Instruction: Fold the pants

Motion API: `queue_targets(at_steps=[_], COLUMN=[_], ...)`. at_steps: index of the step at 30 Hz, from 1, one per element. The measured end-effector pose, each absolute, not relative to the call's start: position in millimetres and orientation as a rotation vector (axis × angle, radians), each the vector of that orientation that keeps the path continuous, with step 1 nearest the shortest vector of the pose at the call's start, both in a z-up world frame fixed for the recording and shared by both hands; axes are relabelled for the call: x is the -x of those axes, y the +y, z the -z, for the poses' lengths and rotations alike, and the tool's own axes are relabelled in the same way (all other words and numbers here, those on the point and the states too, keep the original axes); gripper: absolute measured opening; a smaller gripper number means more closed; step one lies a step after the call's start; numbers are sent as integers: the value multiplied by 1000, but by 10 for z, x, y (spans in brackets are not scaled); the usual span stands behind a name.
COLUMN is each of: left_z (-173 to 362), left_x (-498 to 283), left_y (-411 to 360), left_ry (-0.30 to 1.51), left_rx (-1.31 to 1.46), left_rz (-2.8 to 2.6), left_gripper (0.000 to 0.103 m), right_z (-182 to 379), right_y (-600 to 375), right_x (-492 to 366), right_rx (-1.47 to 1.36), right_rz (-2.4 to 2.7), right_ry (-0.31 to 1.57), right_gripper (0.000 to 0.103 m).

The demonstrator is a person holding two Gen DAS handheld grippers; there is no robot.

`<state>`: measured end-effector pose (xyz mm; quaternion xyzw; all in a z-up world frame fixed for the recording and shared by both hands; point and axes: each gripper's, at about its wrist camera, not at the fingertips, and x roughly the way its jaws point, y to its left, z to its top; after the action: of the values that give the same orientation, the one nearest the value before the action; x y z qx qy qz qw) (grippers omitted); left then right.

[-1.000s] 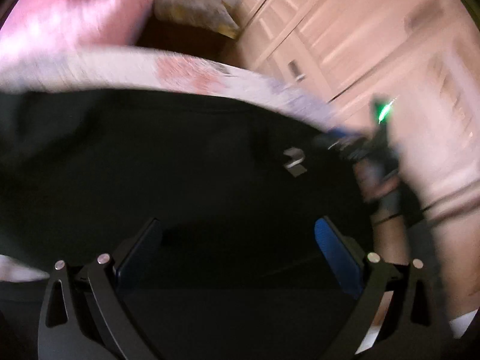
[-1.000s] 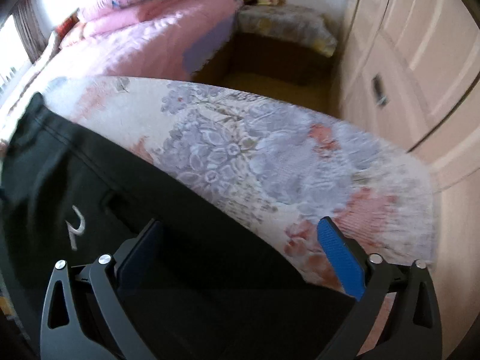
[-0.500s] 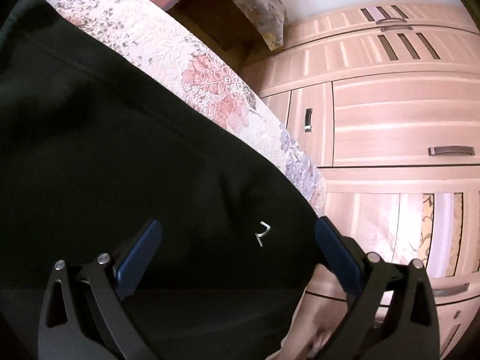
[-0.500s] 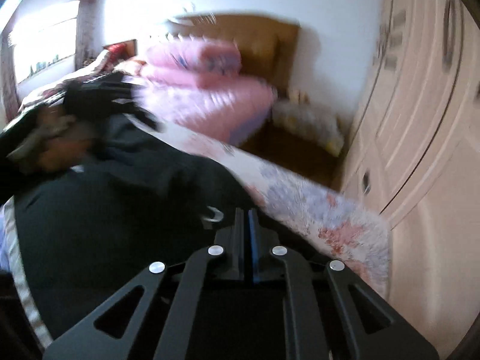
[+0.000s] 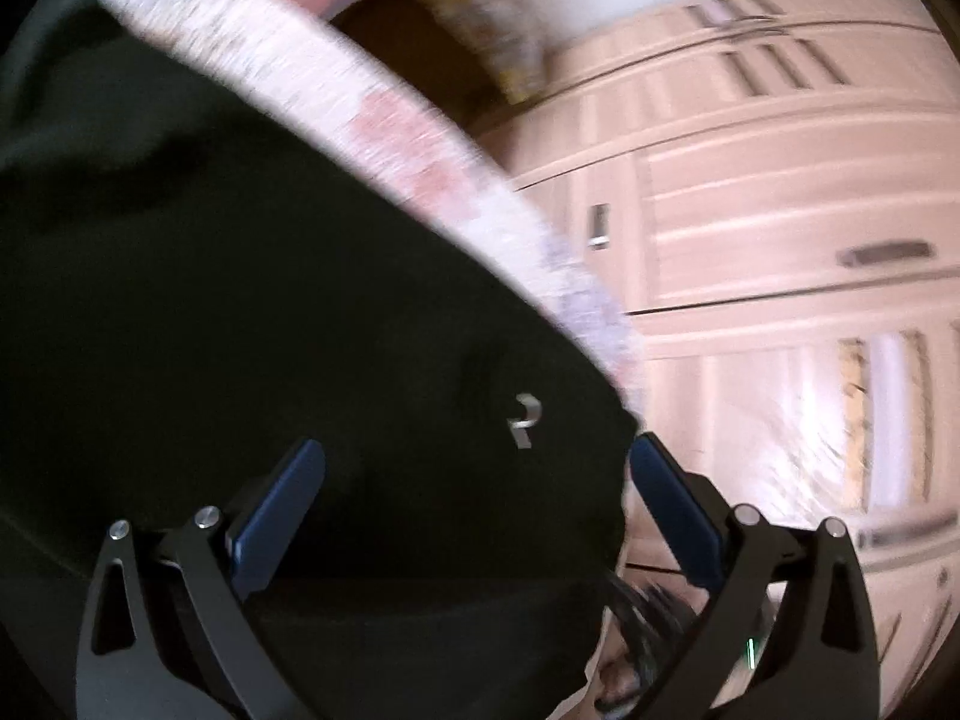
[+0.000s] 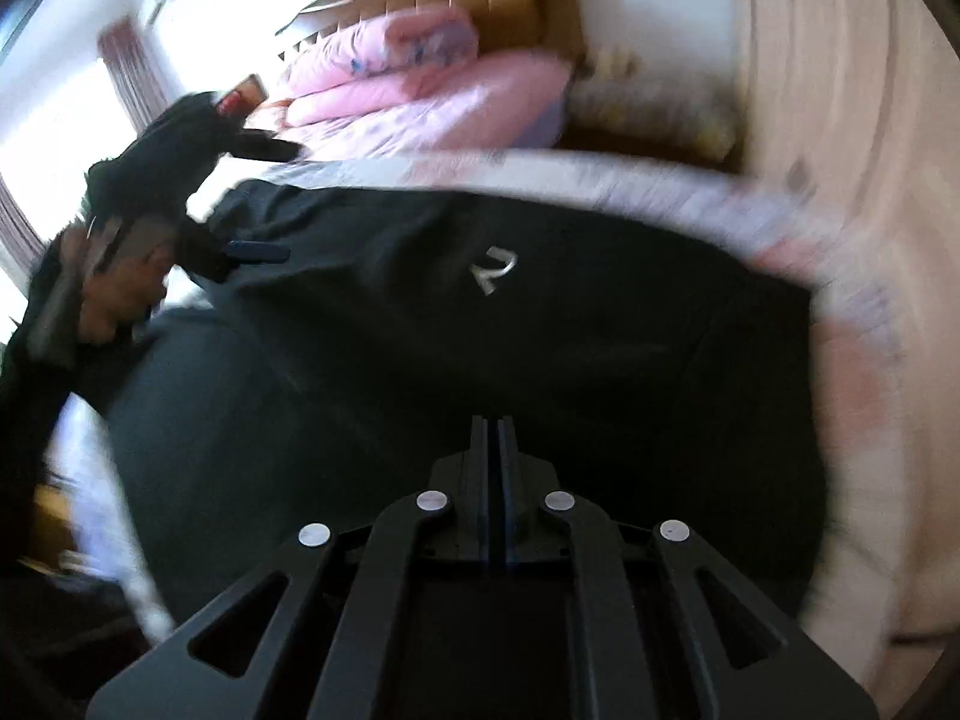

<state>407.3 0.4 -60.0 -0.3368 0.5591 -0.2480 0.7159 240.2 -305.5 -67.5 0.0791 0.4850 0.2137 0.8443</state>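
One wardrobe (image 5: 780,192), pale wood with several doors, fills the far side beyond the bed. One bed (image 6: 690,192) with a flowered cover carries my work; a second bed (image 6: 420,96) behind it holds two or three stacked pink quilts (image 6: 384,42), the count blurred. One pair of black pants (image 6: 480,348) lies spread across the flowered cover, reaching almost to its edge, with one small silver logo (image 6: 493,271) facing up. In the left wrist view the same logo (image 5: 524,420) sits between my two left fingers. My left claw (image 5: 477,486) stands wide apart just above the pants, its blue pads (image 5: 672,510) pressing on nothing. My right claw (image 6: 492,438) has its two fingers drawn fully together over the near part of the pants; whether a fold of cloth is pinched between them I cannot tell. My left hand (image 6: 114,294), blurred, grips its tool at the far left.
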Motion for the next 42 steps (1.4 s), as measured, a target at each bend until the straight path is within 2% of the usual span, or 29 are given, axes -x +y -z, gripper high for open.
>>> queue_targets(at_steps=[2, 4, 5, 6, 7, 8, 11, 12, 14, 16, 18, 19, 21, 22, 23, 25, 27, 33, 37, 38, 40, 41, 42], left_z=[497, 464, 469, 488, 502, 500, 577, 644, 757, 845, 911, 930, 947, 948, 947, 937, 924, 941, 1106, 1135, 1070, 946, 809], left_x=[-4030, -4018, -4009, -4031, -4051, -4055, -4098, -4119, -4145, -4177, -4201, -4209, -4217, -4218, -4225, -4246, -4263, -4337, -4425, -4421, -4308, -4170, -4032], left_y=[70, 168, 204, 227, 237, 247, 214, 207, 215, 205, 211, 232, 299, 330, 354, 389, 375, 279, 180, 171, 256, 334, 415], left_ry=[1178, 1140, 1136, 1129, 1117, 1107, 1104, 1129, 1164, 1183, 1197, 1205, 1211, 1212, 1215, 1224, 1240, 1327, 1420, 1426, 1371, 1328, 1272], left_rx=[718, 662, 643, 605, 562, 533, 446, 436, 447, 465, 483, 498, 538, 550, 561, 601, 668, 927, 903, 891, 865, 832, 831], left_rz=[570, 552, 541, 523, 510, 503, 501, 499, 491, 499, 493, 487, 493, 493, 487, 475, 491, 473, 359, 354, 345, 346, 367], left_gripper=[102, 102, 102, 102, 102, 102, 102, 102, 102, 102, 102, 102, 102, 102, 102, 102, 102, 102, 101, 96, 25, 8, 8], right_z=[787, 807, 865, 887, 902, 838, 639, 581, 467, 622, 996, 1072, 1057, 1001, 916, 793, 599, -102, -117, -81, -60, -19, -3], right_y=[-3219, -3402, -3438, -3365, -3245, -3208, -3329, -3339, -3220, -3149, -3150, -3210, -3315, -3317, -3310, -3188, -2910, -2458, -2129, -2143, -2094, -2108, -2152], right_x=[-2744, -3041, -3170, -3280, -3457, -3570, -3888, -3974, -4267, -4495, -4697, -4695, -4641, -4577, -4511, -4320, -4017, -2629, -1808, -1709, -1448, -1383, -1334], right_rx=[-391, -636, -704, -634, -453, -387, -519, -462, -134, 67, 200, 137, 74, 67, 34, 123, 278, 426, 439, 427, 428, 419, 399], right_rz=[-547, -591, -572, -499, -394, -383, -532, -499, -371, -312, -273, -316, -359, -375, -390, -325, -296, -256, -228, -224, -203, -196, -176], right_ry=[1068, 1016, 1000, 1068, 1175, 1153, 1059, 1051, 1032, 1082, 1227, 1230, 1186, 1158, 1142, 1114, 1032, 751, 638, 626, 608, 616, 613], right_gripper=[9, 9, 17, 45, 90, 99, 99, 99, 99, 99, 99, 98, 88, 67, 30, 10, 10, 9, 9, 9, 9, 9, 9])
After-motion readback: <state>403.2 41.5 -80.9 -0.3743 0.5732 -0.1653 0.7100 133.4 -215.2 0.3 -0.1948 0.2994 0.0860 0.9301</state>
